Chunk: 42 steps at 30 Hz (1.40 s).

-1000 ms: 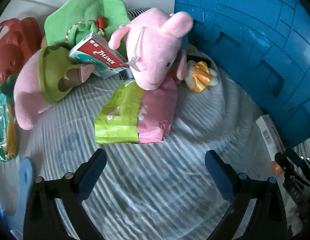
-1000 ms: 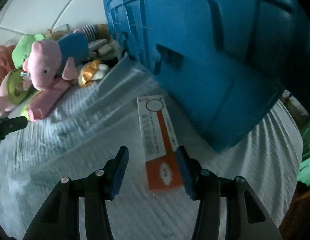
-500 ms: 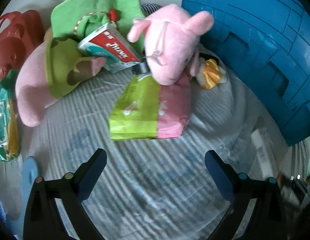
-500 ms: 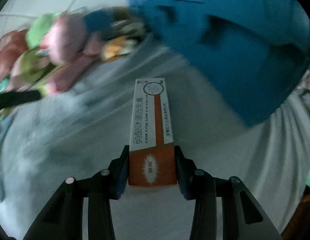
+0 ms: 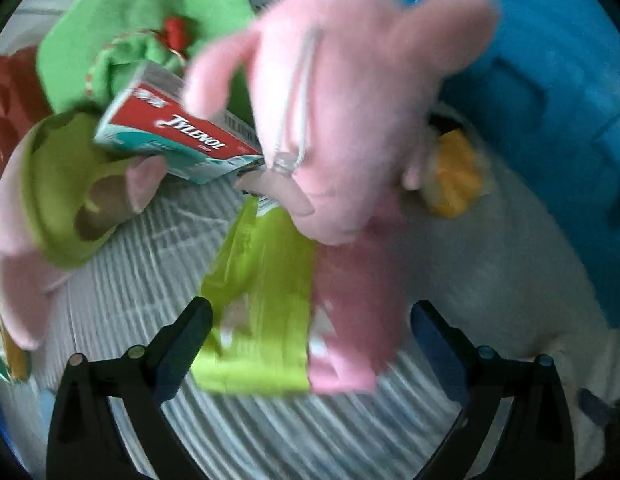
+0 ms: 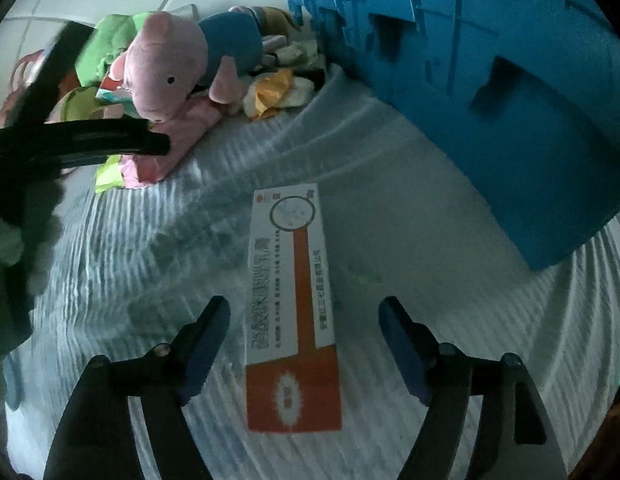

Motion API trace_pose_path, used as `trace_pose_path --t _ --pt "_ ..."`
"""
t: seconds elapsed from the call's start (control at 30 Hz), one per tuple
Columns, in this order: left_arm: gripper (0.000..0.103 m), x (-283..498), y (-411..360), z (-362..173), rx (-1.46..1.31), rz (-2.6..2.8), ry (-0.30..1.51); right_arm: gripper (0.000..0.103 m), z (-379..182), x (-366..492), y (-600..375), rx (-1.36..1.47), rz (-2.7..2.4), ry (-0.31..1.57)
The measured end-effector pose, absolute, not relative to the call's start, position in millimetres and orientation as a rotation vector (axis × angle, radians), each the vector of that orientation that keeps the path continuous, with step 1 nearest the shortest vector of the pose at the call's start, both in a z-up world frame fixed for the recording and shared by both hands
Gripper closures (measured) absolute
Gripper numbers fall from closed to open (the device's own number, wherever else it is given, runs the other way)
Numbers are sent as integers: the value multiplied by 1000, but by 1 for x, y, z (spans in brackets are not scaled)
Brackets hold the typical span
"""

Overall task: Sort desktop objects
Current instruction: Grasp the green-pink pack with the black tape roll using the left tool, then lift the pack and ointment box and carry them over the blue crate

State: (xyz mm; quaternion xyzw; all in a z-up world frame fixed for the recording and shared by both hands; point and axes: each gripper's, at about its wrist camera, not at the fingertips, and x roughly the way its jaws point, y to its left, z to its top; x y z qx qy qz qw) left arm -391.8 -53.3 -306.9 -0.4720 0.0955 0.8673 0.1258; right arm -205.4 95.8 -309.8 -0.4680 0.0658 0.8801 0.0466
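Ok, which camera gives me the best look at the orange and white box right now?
The right wrist view: the orange and white box lies flat on the cloth, whole and sharp, between the open right gripper fingers. The left wrist view does not show it at all.

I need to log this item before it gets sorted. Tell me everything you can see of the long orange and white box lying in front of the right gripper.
The box is a long, narrow carton, apparently cardboard. Its top face is white with an orange stripe down the middle, a ring mark at the far end, rows of printed characters along the sides and a solid orange block at the near end. It looks closed and undamaged. It lies flat on the ribbed white cloth, pointing away from the camera, between the open fingers of the right gripper, which do not touch it.
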Motion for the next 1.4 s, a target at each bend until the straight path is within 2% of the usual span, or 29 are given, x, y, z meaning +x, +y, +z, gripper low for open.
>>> trace_pose_path --t 0.1,0.23,0.33,0.4,0.43,0.47,0.53,1.03,1.4 --pt "0 -400 -51 -314 -1360 2525 297 18 -313 -209 98 -1418 2696 212" --pt "0 -413 -55 -323 -1366 2508 244 2 -317 -218 96 -1421 2702 197" --pt "0 -418 -61 -325 -1377 2480 204 0 -318 -221 94 -1410 2702 178" --pt "7 -411 -65 -323 -1369 2475 204 5 -319 -221 92 -1407 2694 150" --pt "13 -406 -68 -321 -1366 2473 198 21 -317 -220 91 -1399 2687 132" --pt "16 -401 -72 -319 -1364 2470 191 44 -315 -219 90 -1389 2678 110" --pt "19 -387 -81 -317 -1385 2461 160 62 -312 -217 89 -1412 2688 125" --pt "21 -316 -123 -297 -1425 2497 93 62 -301 -213 79 -1472 2746 46" --pt "21 -249 -137 -199 -1301 2685 -30 62 -206 -199 63 -1326 2975 -12"
